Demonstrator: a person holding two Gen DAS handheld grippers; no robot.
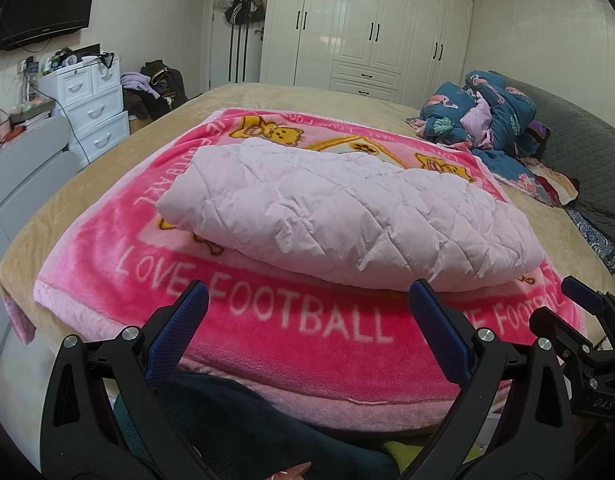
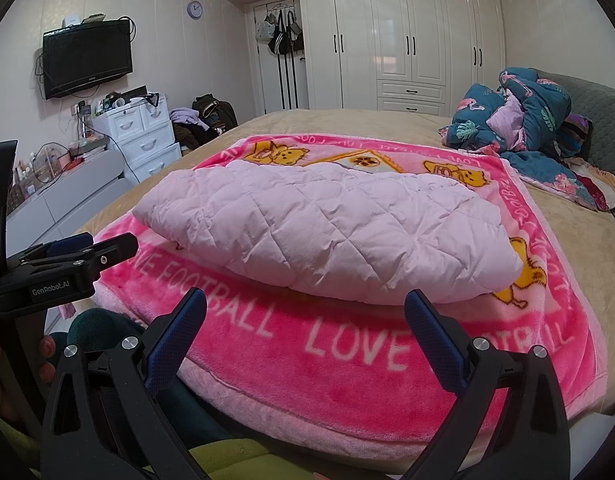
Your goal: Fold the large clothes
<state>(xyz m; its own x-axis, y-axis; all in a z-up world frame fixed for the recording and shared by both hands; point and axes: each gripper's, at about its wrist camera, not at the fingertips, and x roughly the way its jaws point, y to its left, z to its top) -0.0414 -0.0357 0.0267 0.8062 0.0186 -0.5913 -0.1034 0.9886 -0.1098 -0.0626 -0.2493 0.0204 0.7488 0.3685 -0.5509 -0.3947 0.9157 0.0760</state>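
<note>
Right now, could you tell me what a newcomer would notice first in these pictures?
The bright pink blanket lettered LOVE FOOTBALL covers the near part of the bed. A pale pink quilted jacket lies folded on its middle. Both tools, left and right, hang open just short of it, holding nothing.

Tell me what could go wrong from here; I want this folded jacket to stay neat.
The quilted pink jacket looks puffy, so its fold may spring open. It lies on a fleece blanket, which a low grab might catch too. Both hand-held grippers, left and right, are open and close together, so they might bump.
</note>
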